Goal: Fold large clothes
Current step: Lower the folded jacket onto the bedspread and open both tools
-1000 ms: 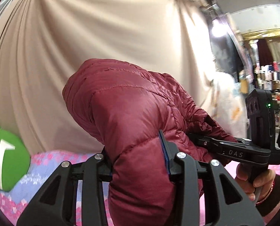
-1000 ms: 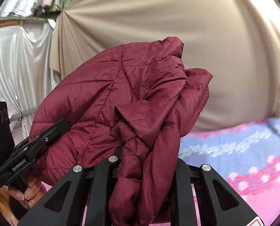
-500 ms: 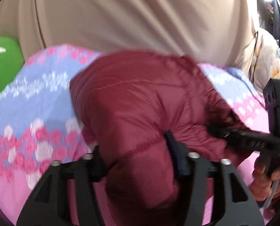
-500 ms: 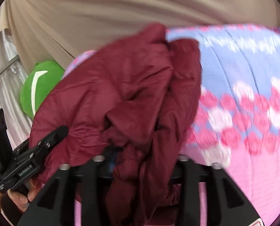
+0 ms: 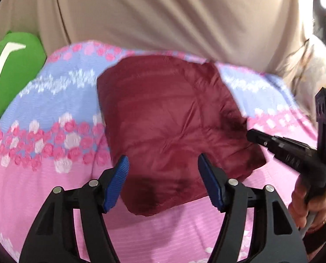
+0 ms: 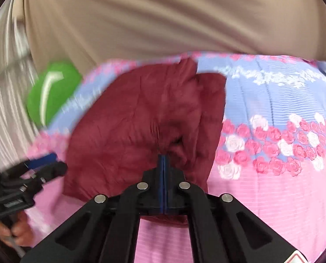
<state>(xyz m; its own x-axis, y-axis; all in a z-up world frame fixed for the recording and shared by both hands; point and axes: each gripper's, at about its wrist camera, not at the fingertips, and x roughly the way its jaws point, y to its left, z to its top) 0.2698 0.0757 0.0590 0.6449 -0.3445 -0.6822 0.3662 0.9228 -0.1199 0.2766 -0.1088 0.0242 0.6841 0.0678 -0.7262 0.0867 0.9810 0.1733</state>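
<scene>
Two grippers, one jacket (image 5: 169, 122) lying folded on the bedspread (image 5: 53, 114), long axis near-to-far. My left gripper (image 5: 163, 182) is spread wide at its near edge; right gripper (image 6: 163, 166) is pressed together w/ nothing between, also near edge.

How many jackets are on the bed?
1. The dark red puffer jacket lies folded on the pink-and-blue flowered bedspread, in front of both grippers. The green pillow sits off to its left. Another garment could be hidden outside the views.
</scene>
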